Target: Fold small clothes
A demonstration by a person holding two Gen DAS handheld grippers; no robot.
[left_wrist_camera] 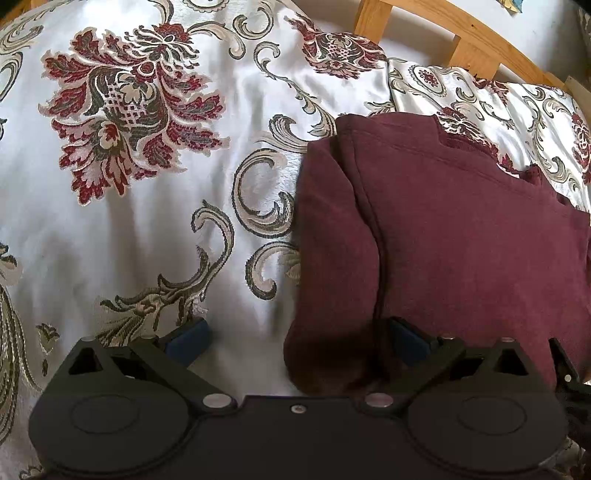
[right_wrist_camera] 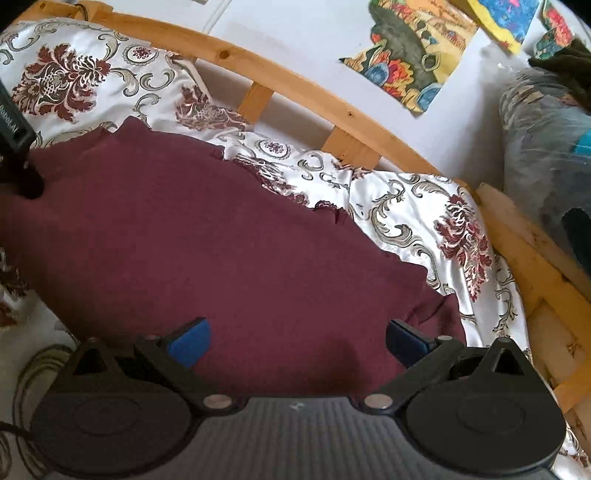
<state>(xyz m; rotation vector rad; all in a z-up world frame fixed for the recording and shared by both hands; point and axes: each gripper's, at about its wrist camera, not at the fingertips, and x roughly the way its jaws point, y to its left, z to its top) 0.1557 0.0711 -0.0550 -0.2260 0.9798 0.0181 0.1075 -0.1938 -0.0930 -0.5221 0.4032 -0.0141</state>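
Silvery satin bedspread with dark red floral brocade (left_wrist_camera: pixel 140 206) covers the bed beneath a pine headboard (right_wrist_camera: pixel 295 86). On it lies the folded maroon knit garment (right_wrist_camera: pixel 207 236) — left gripper (left_wrist_camera: pixel 297 341) and right gripper (right_wrist_camera: pixel 297 341) both spread wide, holding nothing.

Floral satin bedspread (left_wrist_camera: pixel 147 221), pine bed frame (right_wrist_camera: pixel 295 79), white wall (right_wrist_camera: pixel 295 33), colourful pictures (right_wrist_camera: pixel 413 55), possibly posters
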